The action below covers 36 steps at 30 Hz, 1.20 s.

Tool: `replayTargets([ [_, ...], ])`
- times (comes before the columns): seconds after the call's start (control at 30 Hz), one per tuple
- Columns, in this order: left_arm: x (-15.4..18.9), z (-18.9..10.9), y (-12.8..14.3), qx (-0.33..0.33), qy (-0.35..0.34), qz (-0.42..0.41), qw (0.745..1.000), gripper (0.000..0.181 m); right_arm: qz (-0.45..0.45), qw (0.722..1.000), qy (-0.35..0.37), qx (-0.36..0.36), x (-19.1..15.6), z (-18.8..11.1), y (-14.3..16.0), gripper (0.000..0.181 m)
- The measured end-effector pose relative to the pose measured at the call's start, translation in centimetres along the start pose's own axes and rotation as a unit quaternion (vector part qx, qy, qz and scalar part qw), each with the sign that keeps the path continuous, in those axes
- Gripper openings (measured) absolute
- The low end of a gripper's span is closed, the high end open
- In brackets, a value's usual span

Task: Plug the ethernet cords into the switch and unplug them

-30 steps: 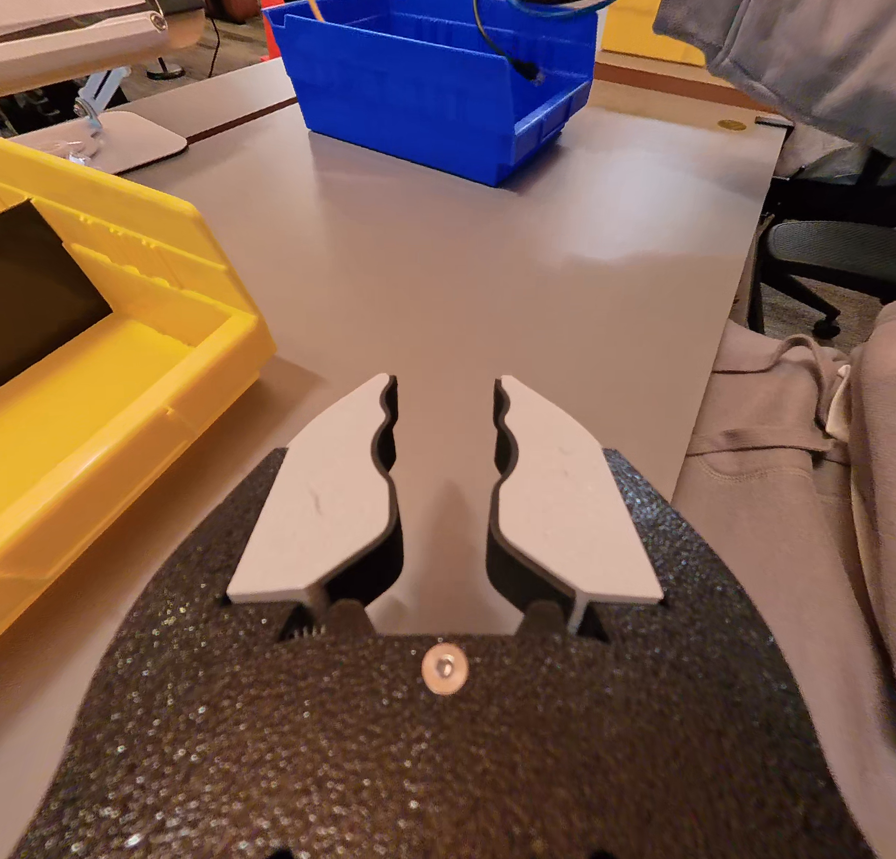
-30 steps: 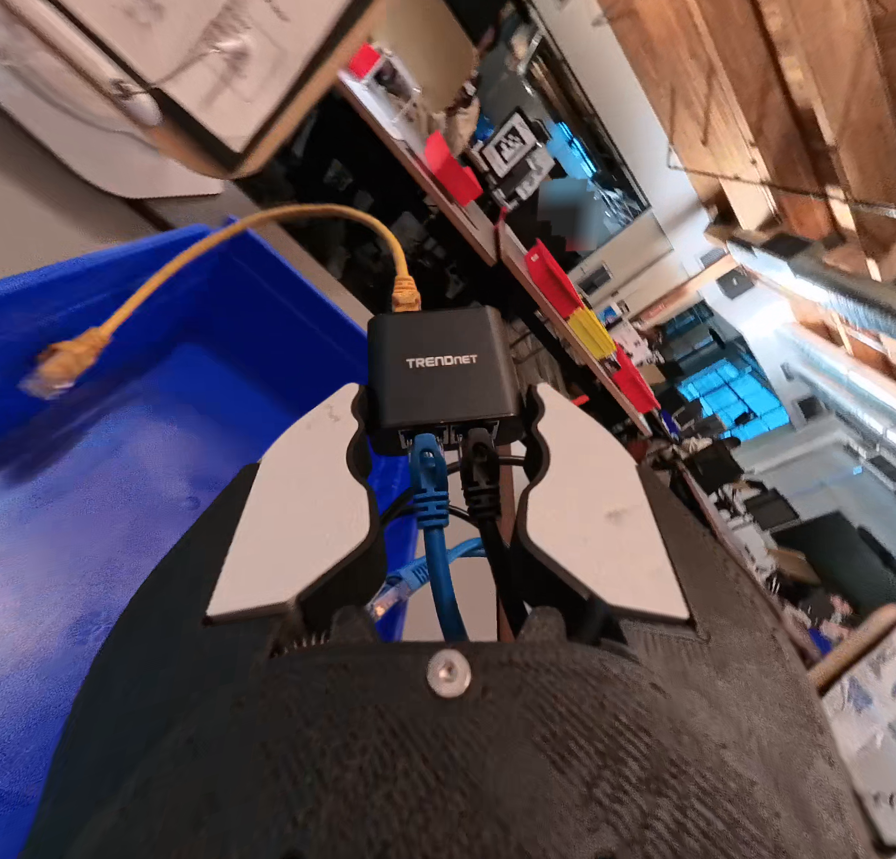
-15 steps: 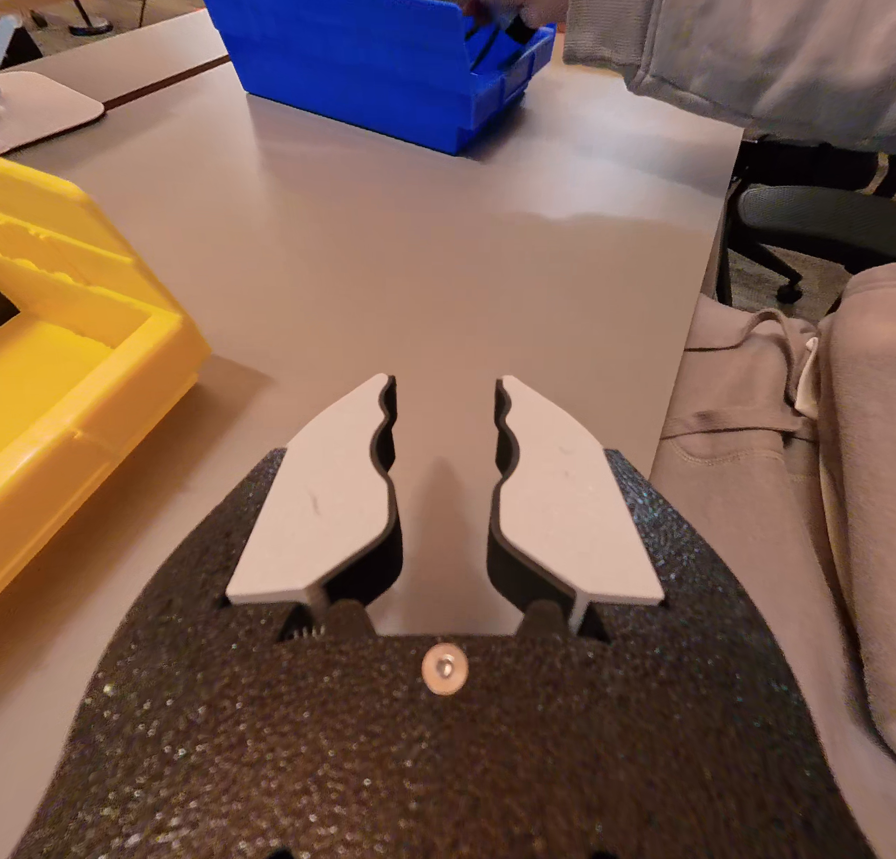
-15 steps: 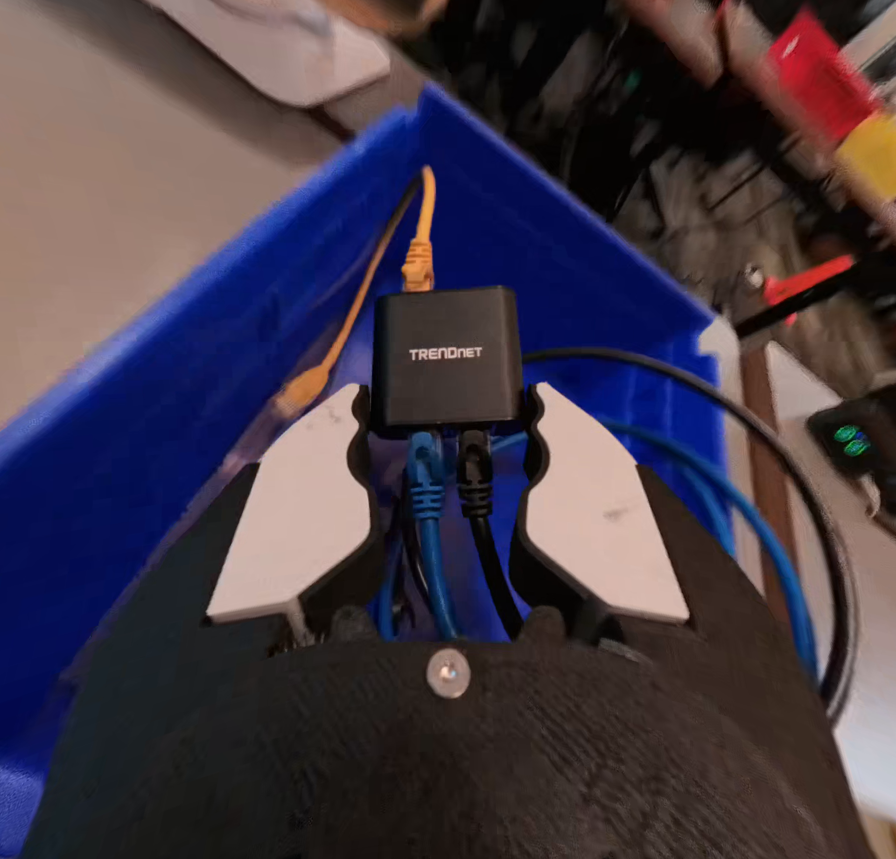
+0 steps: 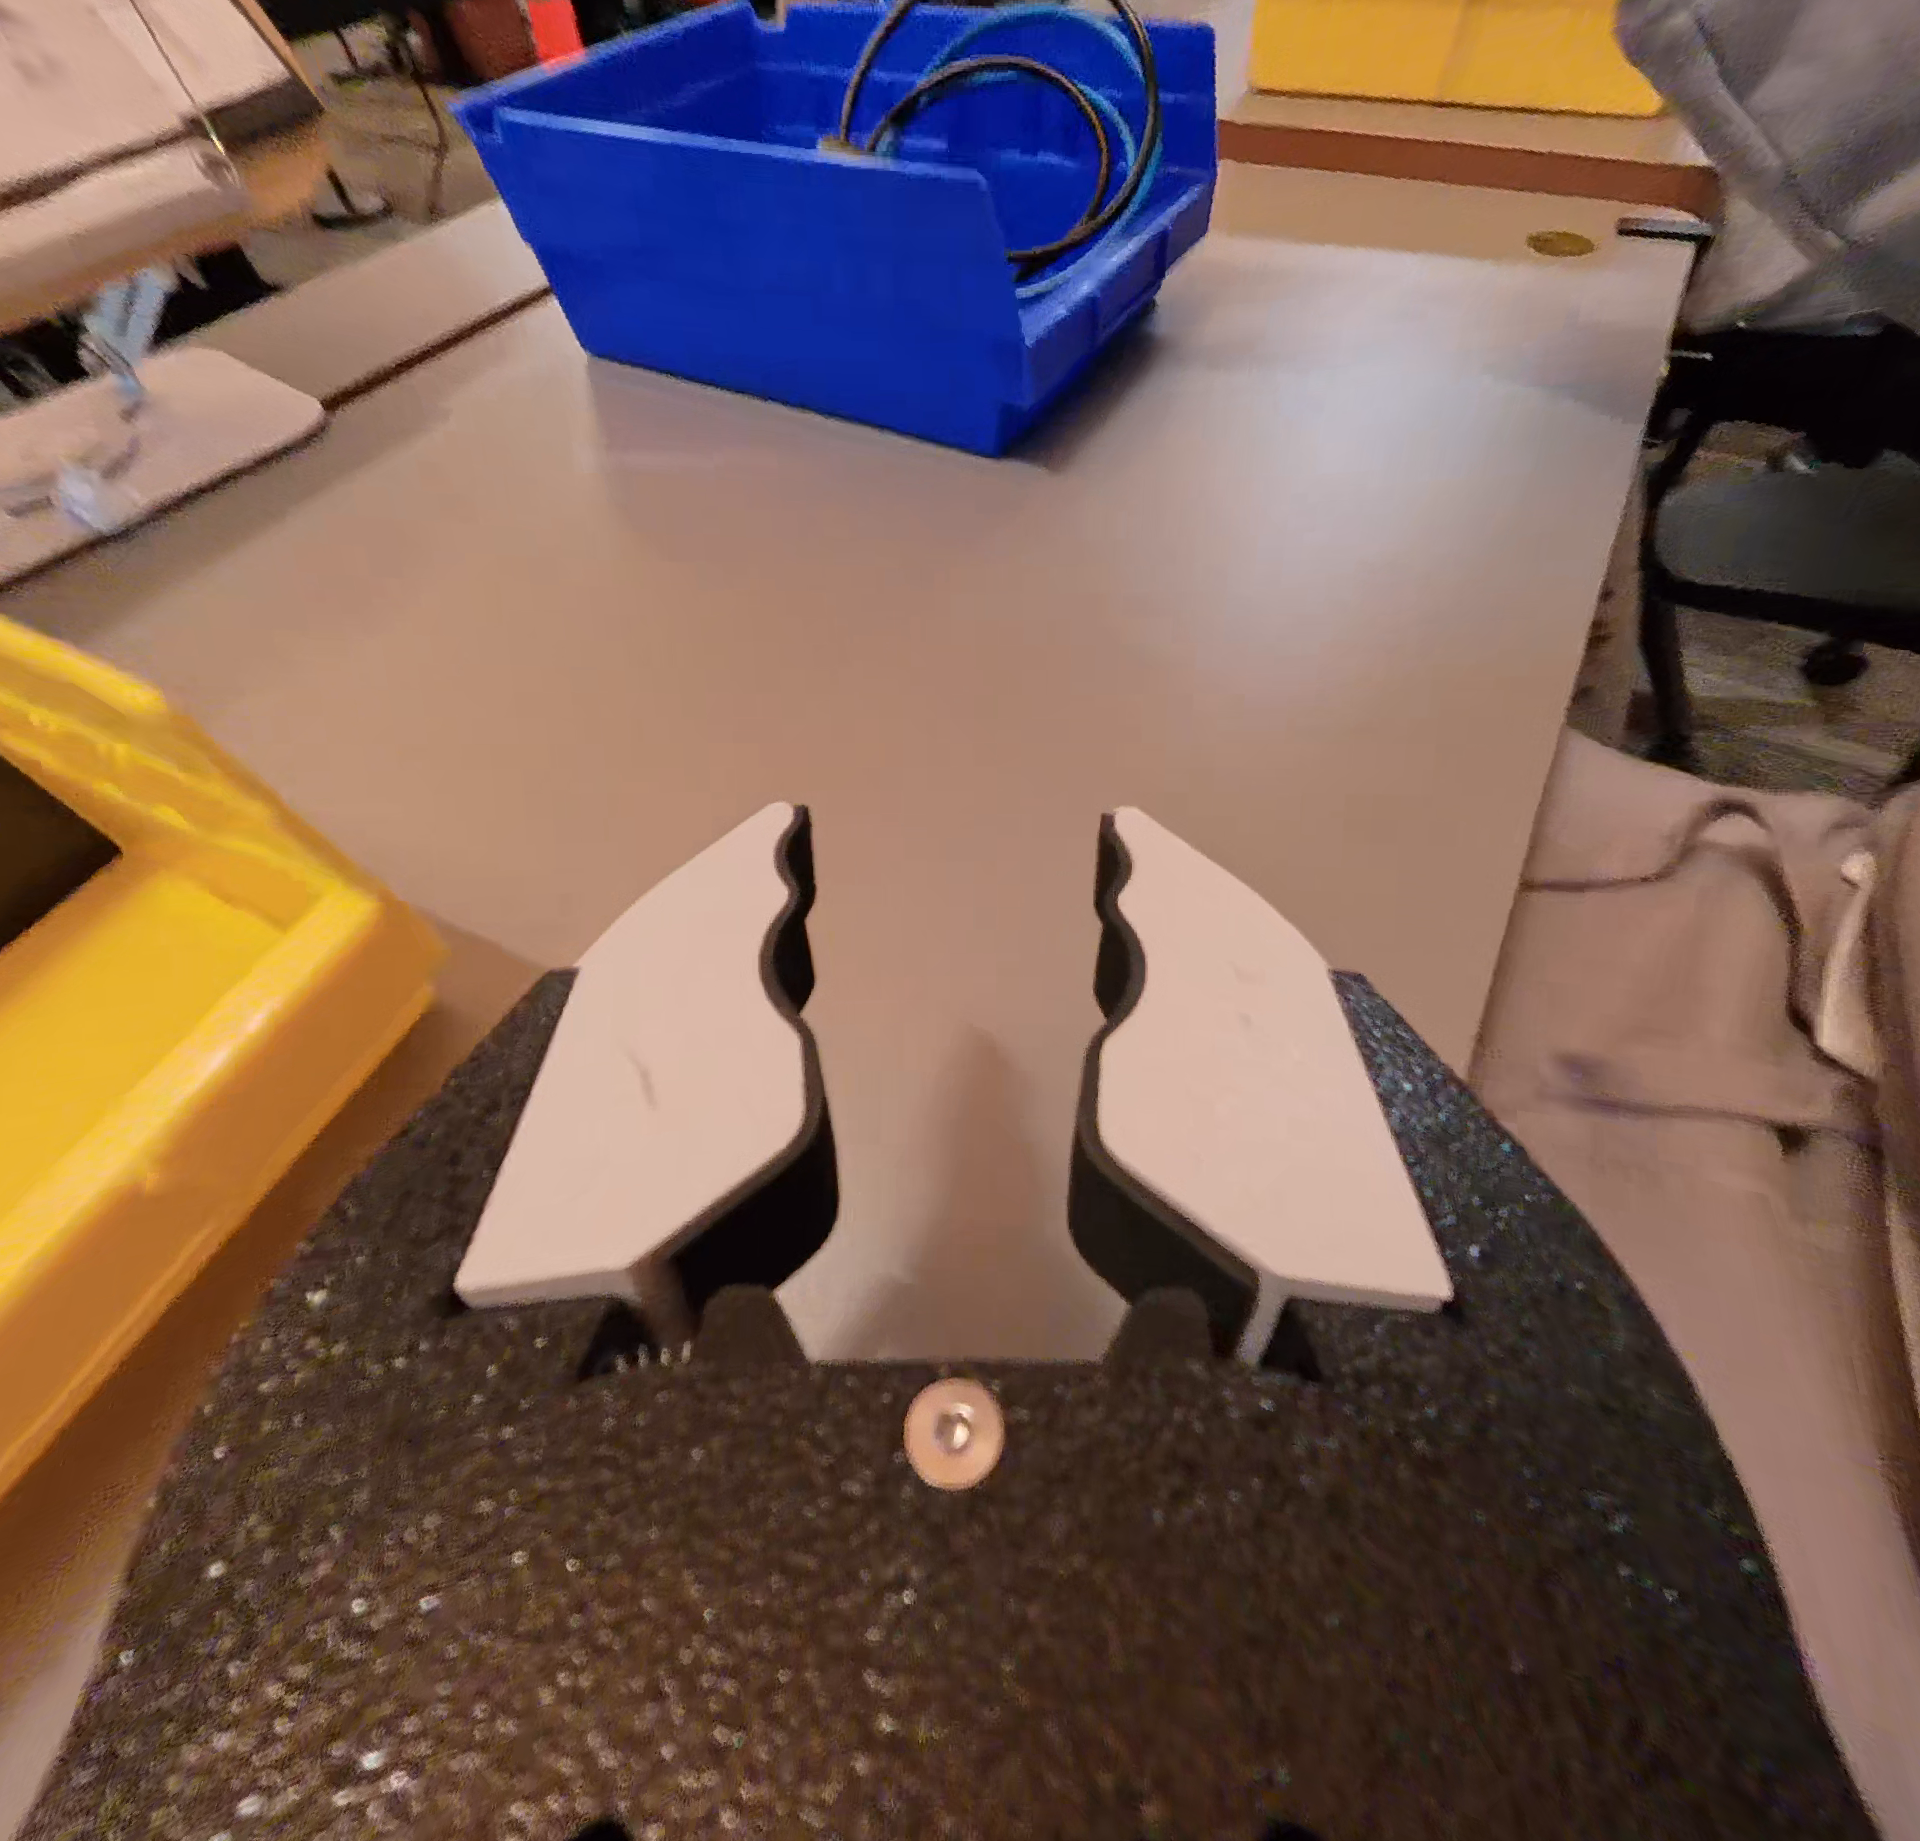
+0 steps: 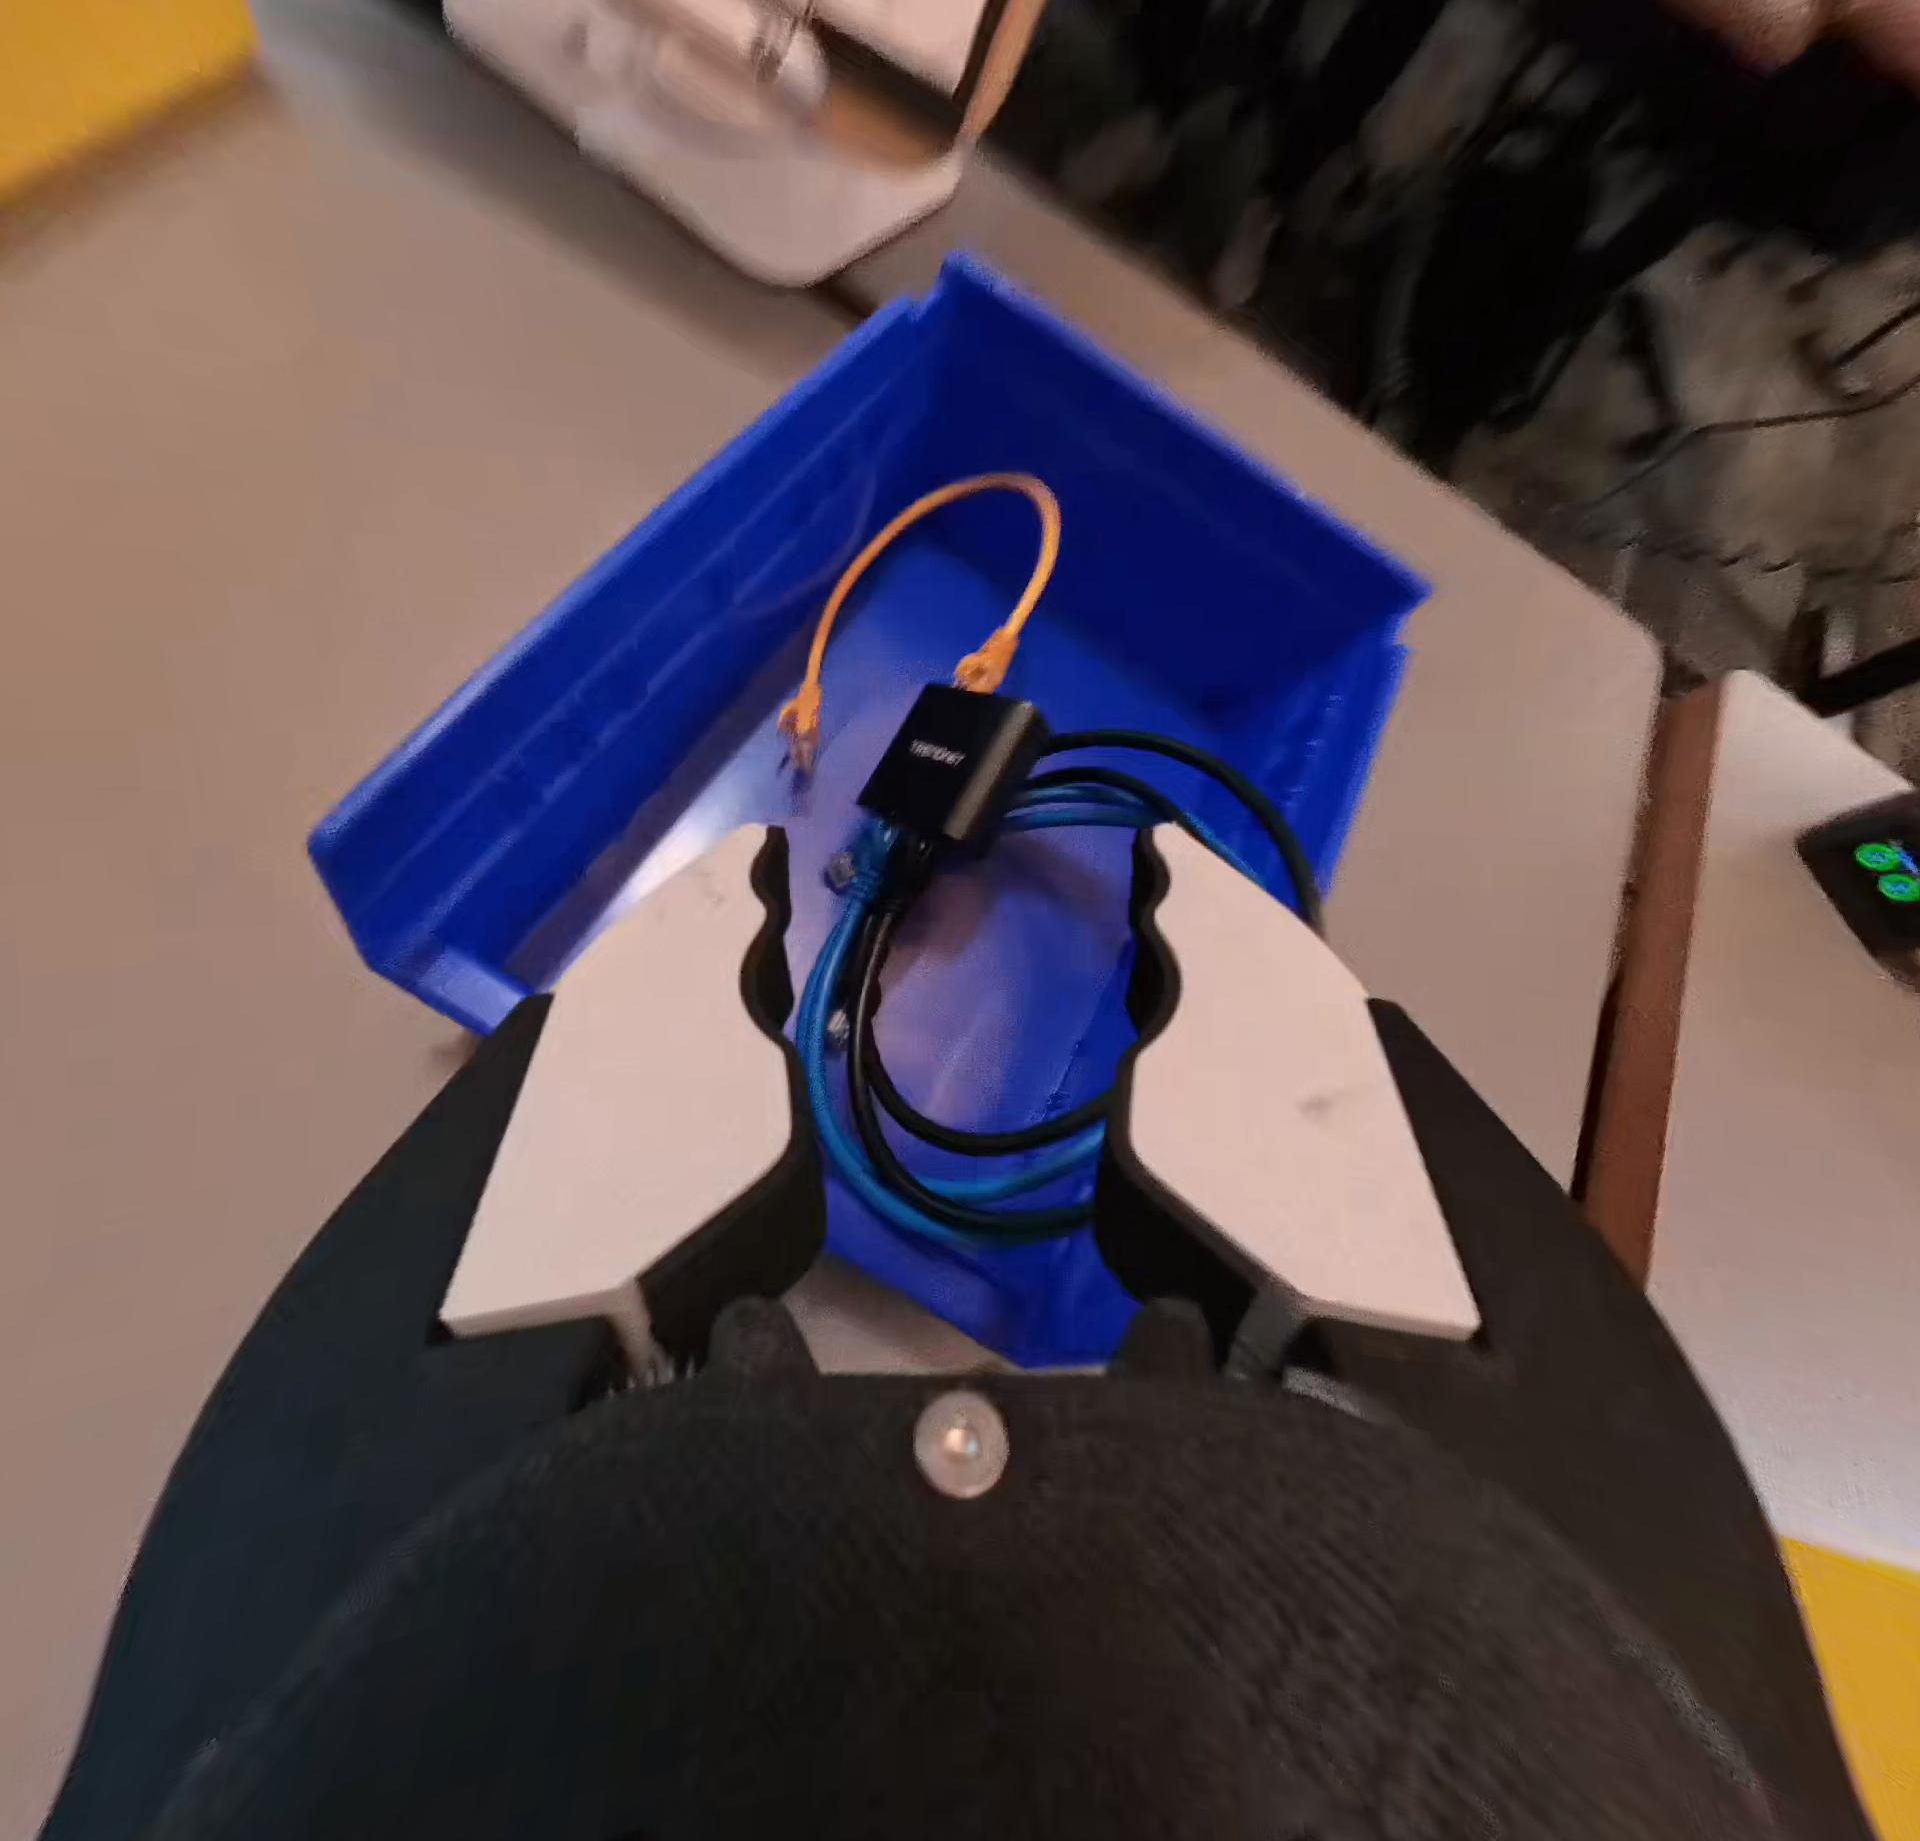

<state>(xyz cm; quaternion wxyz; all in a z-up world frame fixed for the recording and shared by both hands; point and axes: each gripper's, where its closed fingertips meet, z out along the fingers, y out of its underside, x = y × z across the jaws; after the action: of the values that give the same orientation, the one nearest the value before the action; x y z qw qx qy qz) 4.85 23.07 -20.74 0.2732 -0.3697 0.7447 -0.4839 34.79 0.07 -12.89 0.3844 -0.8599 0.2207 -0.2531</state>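
A wide grey tabletop [image 5: 935, 565] is seen in both views. At its left edge a yellow bin [image 5: 156, 1043] is partly shown, and a second yellow bin [image 5: 1444, 15] stands on the neighbouring surface behind. A blue bin [image 5: 790, 264] is set toward the far side of the tabletop, well apart from the yellow one beside the left tool. A person's grey sleeve [image 5: 1787, 77] is caught at the upper right of the left wrist view.

The left tool [image 5: 954, 856] is held low over bare tabletop, its jaws spread apart with nothing between them. The right tool [image 6: 954, 861] is held above the blue bin [image 6: 582, 752], its jaws released and wide, nothing gripped.

Inside the blue bin the black switch [image 6: 961, 763] is lying on the floor of the bin, tilted. A blue cord [image 6: 831, 1002] and a black cord [image 6: 935, 1126] are looped together in the near part of the bin and appear to be plugged into the switch's near face, though blur makes the ports hard to judge. A short orange cord [image 6: 935, 524] is arched behind the switch, one end at the switch's far face and the other end lying free on the bin floor just beside it. In the left wrist view the loops of black cord [image 5: 1039, 108] are seen rising above the bin's rim.
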Motion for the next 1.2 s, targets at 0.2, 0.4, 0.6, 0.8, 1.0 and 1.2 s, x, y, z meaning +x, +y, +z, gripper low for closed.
replayTargets([
  [0.2,-0.1,7.0,-7.0,0.048,-0.039,-0.056,0.997,0.072,0.075,0.989,0.074,0.109,-0.3,-5.6,3.4,0.071],
  [0.4,0.6,18.6,-13.2,0.015,-0.072,-0.128,0.989,0.095,0.113,0.968,0.163,0.151,2.2,-8.6,5.0,0.084],
  [0.6,-2.7,27.5,-11.7,-0.111,-0.202,-0.091,0.969,0.084,0.11,0.969,0.123,0.186,1.7,-8.9,5.0,0.081],
  [0.8,-7.2,27.6,-9.2,-0.121,-0.237,-0.09,0.96,0.015,0.129,0.964,0.069,0.224,0.2,-9.3,3.9,0.075],
  [1.0,-7.4,18.6,-5.4,-0.119,-0.162,-0.058,0.978,0.007,0.075,0.971,0.043,0.222,-1.7,-10.6,2.9,0.071],
  [1.2,-4.8,2.2,1.2,-0.13,-0.093,-0.068,0.985,0.006,0.084,0.968,0.014,0.234,-5.2,-9.0,0.3,0.075],
])
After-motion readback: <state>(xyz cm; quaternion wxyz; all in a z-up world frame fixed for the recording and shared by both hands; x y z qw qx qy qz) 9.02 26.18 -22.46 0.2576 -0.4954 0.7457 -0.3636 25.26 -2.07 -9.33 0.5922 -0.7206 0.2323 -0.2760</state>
